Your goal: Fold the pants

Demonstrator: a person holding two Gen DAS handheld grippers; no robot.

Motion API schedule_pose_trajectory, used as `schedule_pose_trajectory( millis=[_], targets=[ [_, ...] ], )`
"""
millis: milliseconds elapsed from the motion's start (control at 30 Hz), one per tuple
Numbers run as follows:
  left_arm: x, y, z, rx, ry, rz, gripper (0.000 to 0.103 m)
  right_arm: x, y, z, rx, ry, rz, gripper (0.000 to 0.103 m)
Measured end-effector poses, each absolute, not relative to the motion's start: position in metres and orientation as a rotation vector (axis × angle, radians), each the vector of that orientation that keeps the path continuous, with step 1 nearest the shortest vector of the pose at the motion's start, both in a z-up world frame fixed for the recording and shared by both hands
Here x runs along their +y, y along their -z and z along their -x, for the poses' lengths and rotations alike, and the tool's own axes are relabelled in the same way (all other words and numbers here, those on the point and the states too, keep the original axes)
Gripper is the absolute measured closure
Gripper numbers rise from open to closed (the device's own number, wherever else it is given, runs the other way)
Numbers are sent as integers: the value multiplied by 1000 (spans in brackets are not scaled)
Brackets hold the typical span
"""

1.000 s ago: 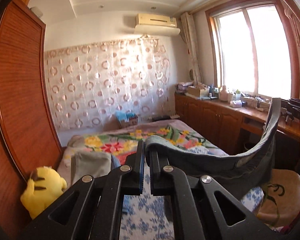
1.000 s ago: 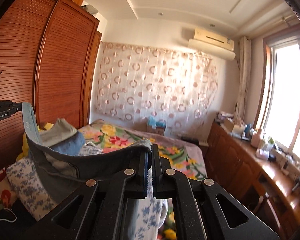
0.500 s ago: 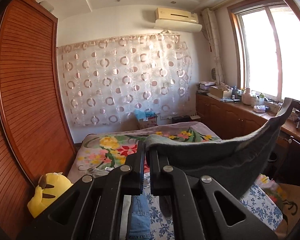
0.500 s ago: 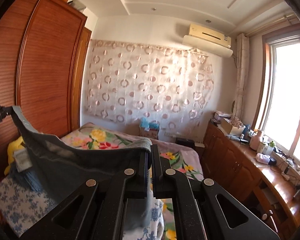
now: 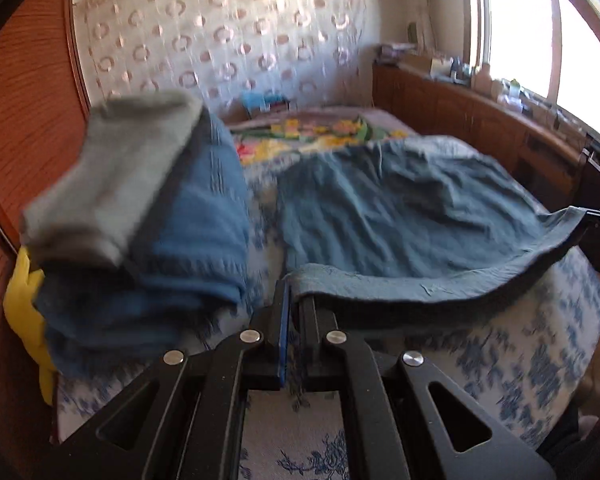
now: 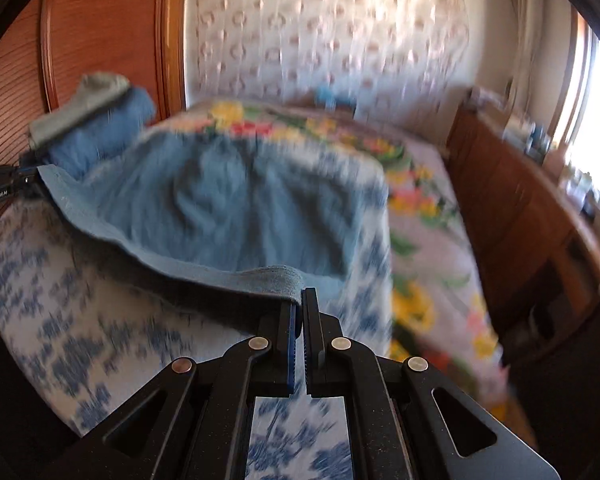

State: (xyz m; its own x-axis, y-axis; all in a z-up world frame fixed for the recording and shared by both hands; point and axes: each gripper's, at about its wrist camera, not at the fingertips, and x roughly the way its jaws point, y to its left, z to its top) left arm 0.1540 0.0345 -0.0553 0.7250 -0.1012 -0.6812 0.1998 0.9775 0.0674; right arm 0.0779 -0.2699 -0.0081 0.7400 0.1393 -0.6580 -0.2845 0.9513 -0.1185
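Currently catalogued, with the bed (image 5: 540,360) as reference: one pair of blue-grey pants (image 5: 400,216), spread loosely over the blue-flowered cover on the bed's near end, body rumpled, waistband edge raised just above the cover. Left gripper (image 5: 294,292): clenched on one waistband corner. Right gripper (image 6: 300,300): clenched on the opposite corner, band slack between them. Stack of folded clothes (image 5: 140,208), grey over blue: on the bed's left side, beside the pants, against a yellow plush toy (image 5: 24,312). Progress, as judged: laying-out stage only; no fold visible; smoothing and every fold remain. Pictures blurred; leg ends not discernible.
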Motion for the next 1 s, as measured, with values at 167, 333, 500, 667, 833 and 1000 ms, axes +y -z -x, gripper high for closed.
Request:
schedule_pose_trajectory(
  millis=[167, 333, 500, 667, 833, 1000],
  targets=[
    [28, 78, -140, 778, 162, -140, 98, -272, 26, -90, 731, -248, 163, 100],
    [31, 82, -144, 789, 161, -136, 98, -280, 39, -80, 751, -262, 131, 99],
    [37, 80, -140, 787, 187, -111, 90, -286, 25, -61, 738, -273, 130, 92],
    [39, 78, -125, 776, 215, -103, 69, -282, 14, -42, 703, -306, 135, 80],
    [38, 77, -117, 769, 243, -85, 55, -282, 14, -38, 676, -312, 128, 73],
    [43, 65, -105, 709, 233, -53, 55, -290, 12, -36, 634, -282, 67, 72]
  ],
)
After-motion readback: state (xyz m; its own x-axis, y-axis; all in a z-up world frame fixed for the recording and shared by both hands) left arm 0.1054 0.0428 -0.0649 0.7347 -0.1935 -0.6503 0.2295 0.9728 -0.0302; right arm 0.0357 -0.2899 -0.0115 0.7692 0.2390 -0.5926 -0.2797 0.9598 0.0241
